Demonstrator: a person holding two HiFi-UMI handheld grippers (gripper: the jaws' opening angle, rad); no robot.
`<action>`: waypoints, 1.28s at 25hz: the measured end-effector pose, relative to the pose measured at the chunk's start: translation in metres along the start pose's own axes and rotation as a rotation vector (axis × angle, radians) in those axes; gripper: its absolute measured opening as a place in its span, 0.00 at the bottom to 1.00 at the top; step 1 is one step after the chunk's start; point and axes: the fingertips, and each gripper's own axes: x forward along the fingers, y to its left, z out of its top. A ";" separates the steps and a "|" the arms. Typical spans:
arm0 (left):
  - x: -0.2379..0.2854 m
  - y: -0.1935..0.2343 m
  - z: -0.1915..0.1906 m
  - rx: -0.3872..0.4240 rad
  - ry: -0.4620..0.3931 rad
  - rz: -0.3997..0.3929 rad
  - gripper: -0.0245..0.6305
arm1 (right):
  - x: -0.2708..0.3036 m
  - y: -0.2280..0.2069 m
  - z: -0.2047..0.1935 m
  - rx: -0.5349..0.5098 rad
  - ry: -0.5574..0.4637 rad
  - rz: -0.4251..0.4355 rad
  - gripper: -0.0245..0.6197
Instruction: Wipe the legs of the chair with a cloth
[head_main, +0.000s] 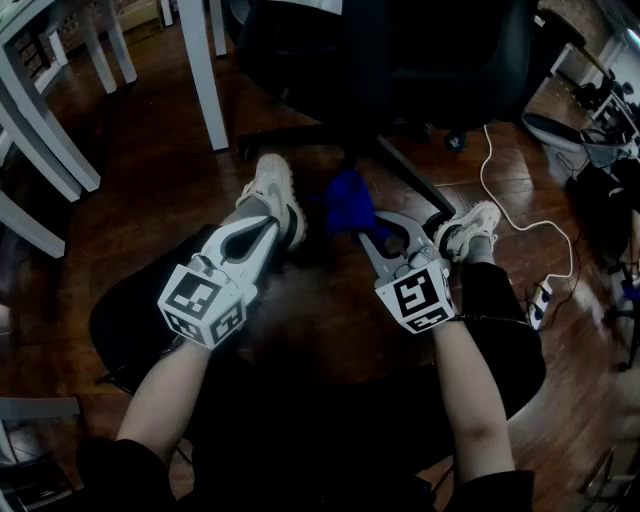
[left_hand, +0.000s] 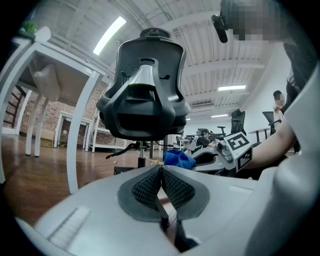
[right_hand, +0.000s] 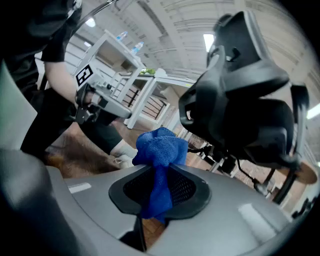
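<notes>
A black office chair (head_main: 400, 55) stands ahead of me on the wooden floor, its star base legs (head_main: 415, 180) spreading toward my feet. My right gripper (head_main: 375, 225) is shut on a blue cloth (head_main: 348, 200), bunched just short of a base leg. In the right gripper view the blue cloth (right_hand: 160, 150) sticks up from between the pads, with the chair (right_hand: 245, 110) to the right. My left gripper (head_main: 280, 228) hovers over my left shoe, shut with nothing between its pads (left_hand: 150, 187). In the left gripper view the chair (left_hand: 145, 95) towers ahead and the cloth (left_hand: 178, 159) shows to its right.
White table legs (head_main: 205, 75) stand left of the chair, with more white legs (head_main: 45, 150) at the far left. A white cable (head_main: 520, 215) runs over the floor at the right to a power strip (head_main: 540, 298). My white shoes (head_main: 272, 190) rest near the chair base.
</notes>
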 end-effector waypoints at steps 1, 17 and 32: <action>-0.001 0.003 0.004 0.013 -0.002 0.012 0.04 | 0.007 0.001 0.007 -0.014 0.001 0.009 0.17; -0.006 0.097 0.041 0.014 -0.086 0.175 0.04 | 0.103 0.021 0.020 -0.186 0.312 0.017 0.17; 0.027 0.166 -0.020 -0.018 -0.018 0.186 0.04 | 0.212 0.003 -0.009 -0.086 0.472 -0.046 0.17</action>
